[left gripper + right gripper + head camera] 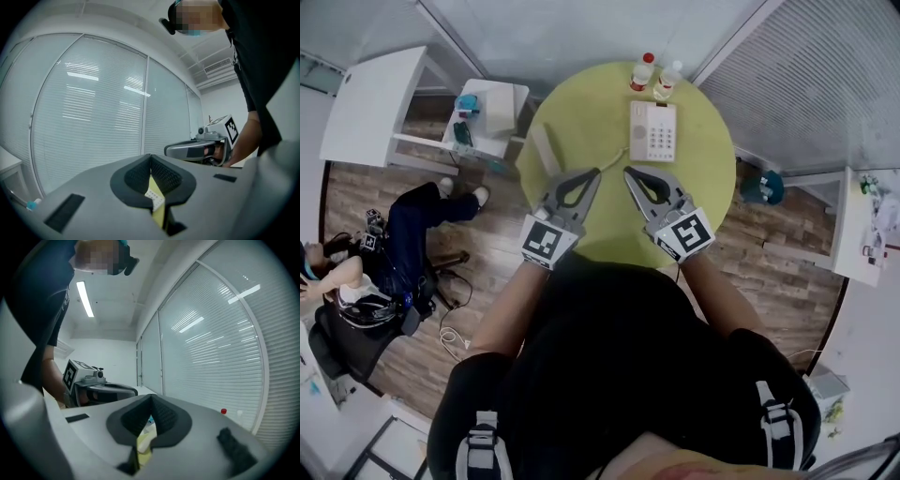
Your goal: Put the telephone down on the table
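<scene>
1. Sitting flat on the far half of the round table (581, 98), keypad up: telephone (653, 130), just near of two bottles (654, 75) and already down on the top.
2. Lying apart to the left, a pale oblong piece (546, 148), probably the handset, apparently tied to the base by a thin cord (614, 161); too small to be sure.
3. Left gripper (594, 172): jaws together, nothing between them, held over the near part of the table, short of the telephone.
4. Right gripper (628, 172): jaws likewise pressed together and empty, just beside the left one, not touching the telephone.
5. Likely to handle as light and stiff: hard, smooth plastic shell, so probably slippery under the pads, and easily nudged across the top.
6. Best taken across the two long sides of the base, clear of the keys; handset across its middle, minding a tug from the cord.
</scene>
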The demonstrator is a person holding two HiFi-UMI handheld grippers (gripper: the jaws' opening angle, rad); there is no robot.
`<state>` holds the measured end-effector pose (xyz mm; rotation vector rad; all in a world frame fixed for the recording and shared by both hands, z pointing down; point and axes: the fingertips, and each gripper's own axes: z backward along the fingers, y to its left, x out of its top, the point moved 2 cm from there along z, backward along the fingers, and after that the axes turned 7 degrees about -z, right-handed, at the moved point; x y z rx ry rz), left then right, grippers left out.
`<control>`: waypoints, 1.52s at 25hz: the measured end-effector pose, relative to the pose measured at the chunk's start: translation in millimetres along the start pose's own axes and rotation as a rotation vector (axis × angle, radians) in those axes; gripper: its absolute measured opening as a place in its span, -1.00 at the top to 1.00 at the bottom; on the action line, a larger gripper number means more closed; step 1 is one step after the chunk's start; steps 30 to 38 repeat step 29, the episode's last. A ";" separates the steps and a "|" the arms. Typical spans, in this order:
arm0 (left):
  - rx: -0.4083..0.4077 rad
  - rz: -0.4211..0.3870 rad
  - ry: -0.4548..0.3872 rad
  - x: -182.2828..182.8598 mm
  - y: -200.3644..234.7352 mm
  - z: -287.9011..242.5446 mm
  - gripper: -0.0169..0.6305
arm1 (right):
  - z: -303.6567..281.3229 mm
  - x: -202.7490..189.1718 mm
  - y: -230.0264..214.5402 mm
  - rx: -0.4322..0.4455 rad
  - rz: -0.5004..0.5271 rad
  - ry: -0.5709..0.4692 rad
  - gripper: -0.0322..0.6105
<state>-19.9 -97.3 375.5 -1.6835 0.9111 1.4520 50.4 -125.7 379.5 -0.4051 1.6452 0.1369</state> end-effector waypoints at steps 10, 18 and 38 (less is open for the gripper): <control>0.000 0.002 -0.020 8.2 -13.1 -8.3 0.91 | 10.3 3.6 -4.0 0.009 -0.004 -0.006 0.85; 0.010 -0.001 -0.031 9.6 -17.3 -6.1 0.91 | 13.3 0.6 -1.4 0.015 -0.011 -0.001 0.85; 0.028 -0.005 -0.039 8.8 -19.1 2.7 0.91 | 13.7 -0.7 7.5 0.027 -0.012 0.000 0.85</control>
